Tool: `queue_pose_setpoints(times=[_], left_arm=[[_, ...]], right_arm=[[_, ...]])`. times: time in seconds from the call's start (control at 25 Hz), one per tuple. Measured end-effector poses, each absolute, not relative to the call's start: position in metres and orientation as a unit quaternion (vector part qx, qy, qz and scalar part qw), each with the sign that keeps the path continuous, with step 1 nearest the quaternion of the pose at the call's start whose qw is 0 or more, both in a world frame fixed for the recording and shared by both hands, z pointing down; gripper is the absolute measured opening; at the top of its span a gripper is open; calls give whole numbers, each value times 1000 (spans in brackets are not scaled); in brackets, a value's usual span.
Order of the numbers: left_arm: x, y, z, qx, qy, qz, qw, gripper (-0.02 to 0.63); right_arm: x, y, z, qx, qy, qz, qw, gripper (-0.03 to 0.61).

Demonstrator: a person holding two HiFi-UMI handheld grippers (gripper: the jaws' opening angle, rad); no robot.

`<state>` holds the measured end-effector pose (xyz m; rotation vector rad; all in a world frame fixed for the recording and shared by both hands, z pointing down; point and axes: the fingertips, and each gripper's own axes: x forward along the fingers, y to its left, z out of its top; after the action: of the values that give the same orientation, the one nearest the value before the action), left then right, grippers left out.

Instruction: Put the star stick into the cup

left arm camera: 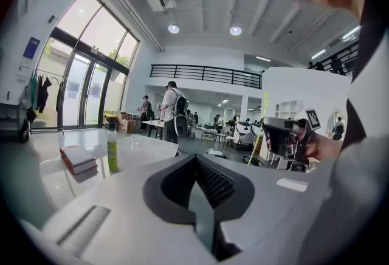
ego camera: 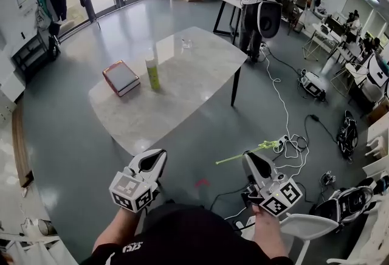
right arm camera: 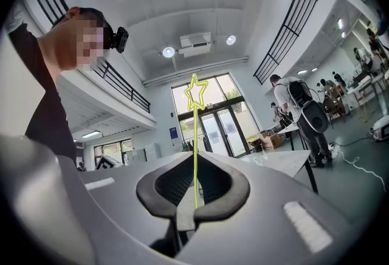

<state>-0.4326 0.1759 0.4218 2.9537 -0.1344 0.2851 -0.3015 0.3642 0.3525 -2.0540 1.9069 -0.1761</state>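
My right gripper (ego camera: 250, 158) is shut on the bottom end of a thin yellow-green star stick (ego camera: 234, 159). In the right gripper view the stick (right arm camera: 195, 136) rises from the closed jaws, with its star outline at the top. My left gripper (ego camera: 152, 159) is held beside it at the lower left, shut with nothing in it (left arm camera: 196, 163). Both are held over the floor, short of the marble table (ego camera: 182, 99). On the table stand a tall yellow-green container with a pale top (ego camera: 152, 72) and, farther back, a small clear glass cup (ego camera: 186, 44). The left gripper view shows the container (left arm camera: 112, 151) and the right gripper (left arm camera: 285, 136).
A red book-like box (ego camera: 121, 78) lies on the table left of the green container. Cables and a power strip (ego camera: 285, 139) trail over the floor to the right. People, chairs and desks fill the far right. A white chair (ego camera: 310, 227) is near my right hand.
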Motion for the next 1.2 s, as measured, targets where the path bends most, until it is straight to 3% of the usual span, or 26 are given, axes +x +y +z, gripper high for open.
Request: queue_pose_setpoints(times=[0.56,1.2], left_arm=[[-405,190,429,990,-50,92,97,3],[-275,108,448,987,-65,98,113,3]], right_arm=[[-275,387,364,-721,667,-82,167,30],[-142,306,376,-724,659,-110,168,31]])
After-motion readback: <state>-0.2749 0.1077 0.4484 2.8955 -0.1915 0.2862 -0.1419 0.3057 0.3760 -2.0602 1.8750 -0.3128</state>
